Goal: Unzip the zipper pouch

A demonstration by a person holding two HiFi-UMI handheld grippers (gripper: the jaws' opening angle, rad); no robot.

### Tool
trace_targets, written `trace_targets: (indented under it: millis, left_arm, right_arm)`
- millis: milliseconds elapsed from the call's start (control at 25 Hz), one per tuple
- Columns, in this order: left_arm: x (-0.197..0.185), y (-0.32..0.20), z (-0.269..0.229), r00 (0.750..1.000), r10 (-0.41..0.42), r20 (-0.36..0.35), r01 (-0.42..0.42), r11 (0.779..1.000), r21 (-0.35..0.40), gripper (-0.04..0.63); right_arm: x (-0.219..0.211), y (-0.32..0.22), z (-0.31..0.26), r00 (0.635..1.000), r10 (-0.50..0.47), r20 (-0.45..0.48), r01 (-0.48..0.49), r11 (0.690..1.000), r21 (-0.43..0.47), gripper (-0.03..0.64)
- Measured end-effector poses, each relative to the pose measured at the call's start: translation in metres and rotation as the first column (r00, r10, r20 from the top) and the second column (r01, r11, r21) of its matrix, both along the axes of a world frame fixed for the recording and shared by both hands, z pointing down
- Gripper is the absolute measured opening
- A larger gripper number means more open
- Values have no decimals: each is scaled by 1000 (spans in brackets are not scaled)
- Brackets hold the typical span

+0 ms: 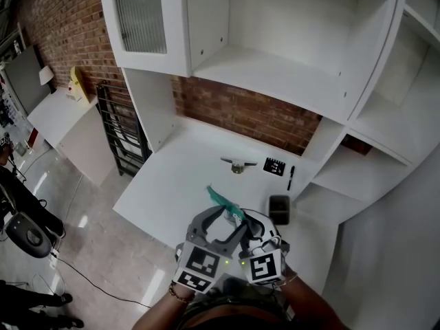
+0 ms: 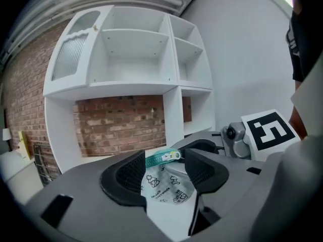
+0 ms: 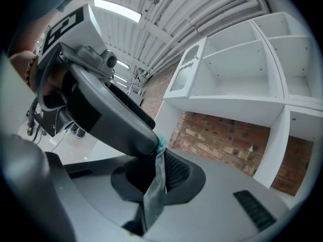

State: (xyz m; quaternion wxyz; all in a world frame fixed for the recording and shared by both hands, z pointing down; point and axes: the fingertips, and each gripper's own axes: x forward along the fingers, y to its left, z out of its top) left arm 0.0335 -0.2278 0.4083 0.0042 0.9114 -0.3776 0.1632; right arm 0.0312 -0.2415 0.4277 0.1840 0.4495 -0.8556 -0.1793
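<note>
1. Above the white desk [image 1: 172, 184], close in front of the person, the two grippers sit side by side. The zipper pouch [image 1: 221, 199] is held up off the surface at their tips.
2. The left gripper [image 2: 165, 171] has its jaws partway apart. The pouch's printed face fills the gap between the ribbed pads, with its teal zipper running across the top. The zipper pull [image 2: 170, 156] lies just beside the tip of the right-hand pad. Neither pad is visibly squeezing the fabric.
3. The right gripper [image 3: 160, 166] has its jaws closed together on the pouch. The thin fabric is seen edge-on there, pinched between the pads and hanging down below them.
4. In the right gripper view, one dark jaw of the left gripper crosses in front, and its tip meets the teal end of the pouch.
5. Farther back on the desk, well apart from the grippers, lie a small metal piece [image 1: 237, 163], a black card [image 1: 273, 166] and a pen [image 1: 291, 177].
</note>
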Motion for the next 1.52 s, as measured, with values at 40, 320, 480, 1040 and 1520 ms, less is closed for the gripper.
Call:
trace_targets:
  millis: [40, 320, 480, 1040, 1520]
  left_arm:
    - [0, -1, 1, 1000, -2, 4, 2, 1000, -4, 238]
    - [-2, 1, 3, 999, 18, -41, -20, 999, -37, 138]
    - [-4, 2, 3, 997, 42, -66, -45, 998, -53, 115]
    - [-18, 3, 3, 987, 60, -150, -77, 991, -111, 14]
    - [-18, 1, 9, 976, 73, -204, -113, 976, -187, 5]
  right_arm:
    - [0, -1, 1, 1000, 7, -11, -6, 1000, 8, 15]
    - [-1, -1, 5, 1000, 8, -16, -7, 1000, 9, 15]
    - [-2, -1, 5, 1000, 0, -23, 0, 1000, 4, 15]
    - [-3, 6, 12, 999, -30, -43, 29, 999, -23, 15]
    - [-3, 8, 16, 997, -50, -67, 50, 999, 1, 9]
